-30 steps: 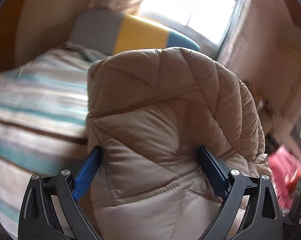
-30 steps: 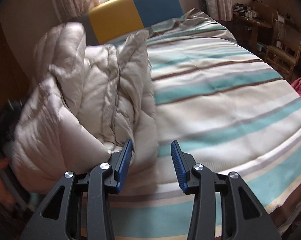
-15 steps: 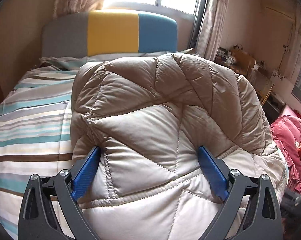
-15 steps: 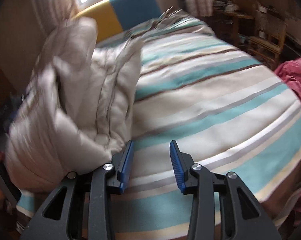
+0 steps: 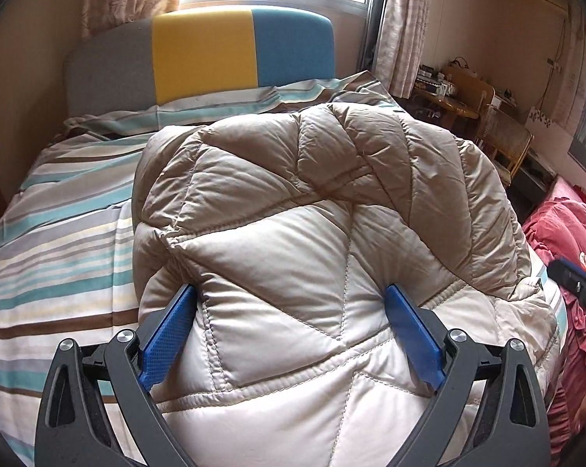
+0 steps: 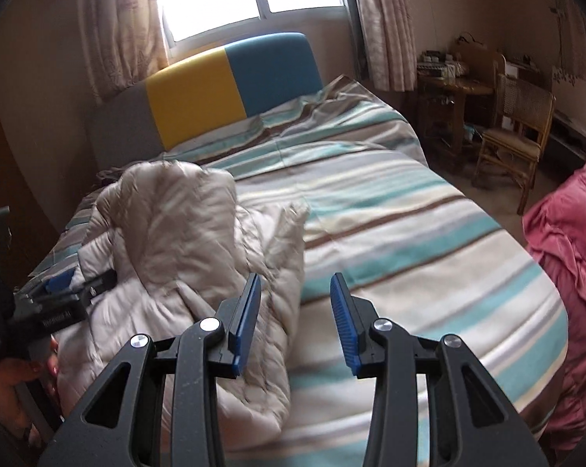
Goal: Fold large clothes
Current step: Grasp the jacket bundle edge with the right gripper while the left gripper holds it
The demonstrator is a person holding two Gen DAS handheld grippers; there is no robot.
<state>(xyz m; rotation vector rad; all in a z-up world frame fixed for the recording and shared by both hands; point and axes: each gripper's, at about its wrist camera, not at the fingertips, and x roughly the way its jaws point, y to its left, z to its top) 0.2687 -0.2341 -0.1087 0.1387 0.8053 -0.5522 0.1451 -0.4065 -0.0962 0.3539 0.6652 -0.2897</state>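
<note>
A beige quilted puffer jacket [image 5: 312, 233] fills the left wrist view, bunched in a thick fold. My left gripper [image 5: 289, 330] has its blue pads wide apart, pressed into the jacket's thick padding on both sides. In the right wrist view the jacket [image 6: 184, 241] lies crumpled on the left side of the striped bed [image 6: 409, 233], with the left gripper [image 6: 59, 303] at its left edge. My right gripper [image 6: 294, 311] is open and empty, just right of the jacket above the bedsheet.
A grey, yellow and blue headboard [image 6: 230, 89] stands under the window. A wicker chair [image 6: 518, 132] and a cluttered desk [image 6: 448, 78] stand to the right. A pink quilt [image 6: 565, 253] is heaped beside the bed's right edge.
The left gripper has swung with the jacket to face the headboard squarely. The right gripper has pulled back and risen, so more of the bed and room shows. The jacket has settled lower.
</note>
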